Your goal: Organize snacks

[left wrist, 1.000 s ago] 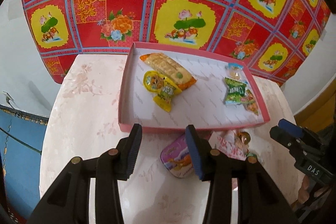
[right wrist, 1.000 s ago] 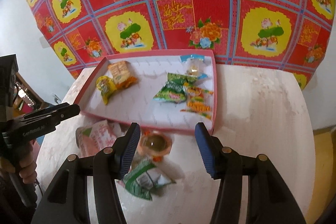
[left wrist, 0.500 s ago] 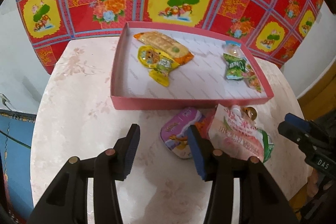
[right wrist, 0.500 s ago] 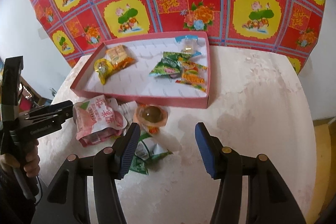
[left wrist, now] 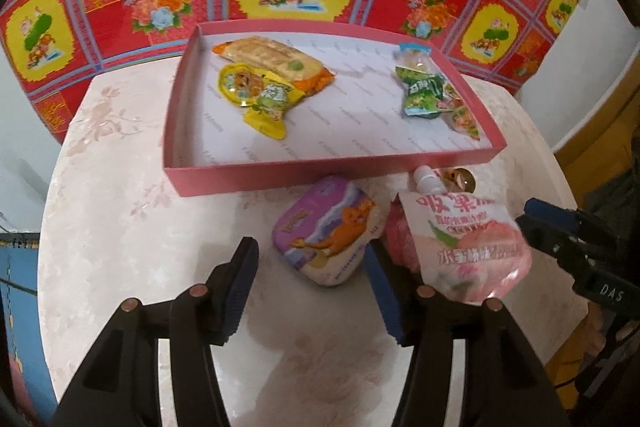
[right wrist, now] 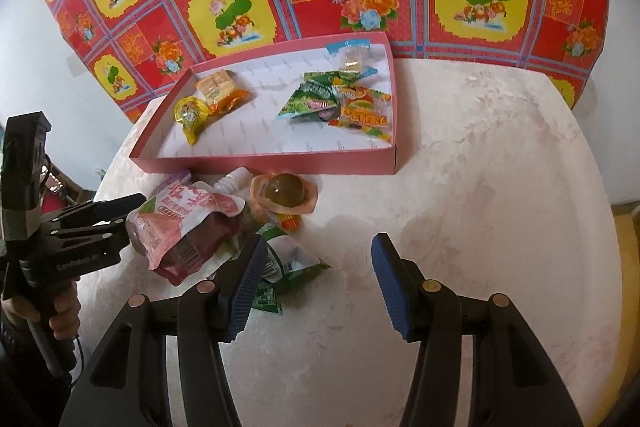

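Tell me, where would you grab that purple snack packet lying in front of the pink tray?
Probably across its narrow width, from straight above. The purple packet lies flat on the table, clear on its left side; the pink pouch crowds its right.

A shallow pink tray (left wrist: 320, 175) sits on the table, white inside. At its left lie a long orange biscuit packet (left wrist: 276, 61) and a yellow sweet wrapper (left wrist: 260, 97), touching; at its right, a green packet (left wrist: 424, 93) overlaps other small packets. Outside, just before the tray's near wall, lie a purple packet (left wrist: 328, 231), flat, a pink spouted pouch (left wrist: 468, 243) resting on other wrappers, a clear jelly cup (right wrist: 284, 193) and a crumpled green wrapper (right wrist: 288, 267).
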The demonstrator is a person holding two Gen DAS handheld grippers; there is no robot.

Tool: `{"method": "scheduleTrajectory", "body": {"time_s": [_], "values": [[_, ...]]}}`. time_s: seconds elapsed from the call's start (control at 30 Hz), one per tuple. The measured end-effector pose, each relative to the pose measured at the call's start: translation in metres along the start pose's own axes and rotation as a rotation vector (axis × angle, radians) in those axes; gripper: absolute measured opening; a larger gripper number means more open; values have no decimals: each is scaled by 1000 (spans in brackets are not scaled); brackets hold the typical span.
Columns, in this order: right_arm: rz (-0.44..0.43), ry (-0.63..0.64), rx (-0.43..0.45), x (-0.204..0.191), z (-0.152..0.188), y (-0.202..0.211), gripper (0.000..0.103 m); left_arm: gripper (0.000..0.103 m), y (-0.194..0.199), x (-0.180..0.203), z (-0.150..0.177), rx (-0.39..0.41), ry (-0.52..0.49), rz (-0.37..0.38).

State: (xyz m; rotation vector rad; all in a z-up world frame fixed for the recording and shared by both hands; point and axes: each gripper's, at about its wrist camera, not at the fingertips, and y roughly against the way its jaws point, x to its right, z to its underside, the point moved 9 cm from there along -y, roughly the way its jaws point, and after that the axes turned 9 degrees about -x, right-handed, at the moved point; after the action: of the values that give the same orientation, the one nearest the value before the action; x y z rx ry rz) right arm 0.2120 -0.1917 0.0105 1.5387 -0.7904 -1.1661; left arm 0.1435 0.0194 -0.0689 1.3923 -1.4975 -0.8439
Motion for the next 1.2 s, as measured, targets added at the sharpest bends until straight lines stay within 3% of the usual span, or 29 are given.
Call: {"method": "scheduleTrajectory", "body": {"time_s": [0.27, 0.47, 0.57, 0.83, 1.2], "values": [[-14, -13, -1, 3, -3, -3, 56, 60, -11, 10, -10, 14, -34, -4], [-16, -9, -6, 3, -2, -6, 56, 60, -15, 16, -10, 40, -71, -99], [-17, -11, -2, 3, -2, -5, 56, 55, -16, 16, -7, 53, -77, -133], [-19, 9, 18, -6, 3, 3, 56, 55, -11, 6, 12, 80, -17, -111], [-66, 39, -28, -27, 13, -4, 57, 55, -1, -9, 31, 79, 49, -77]]}}
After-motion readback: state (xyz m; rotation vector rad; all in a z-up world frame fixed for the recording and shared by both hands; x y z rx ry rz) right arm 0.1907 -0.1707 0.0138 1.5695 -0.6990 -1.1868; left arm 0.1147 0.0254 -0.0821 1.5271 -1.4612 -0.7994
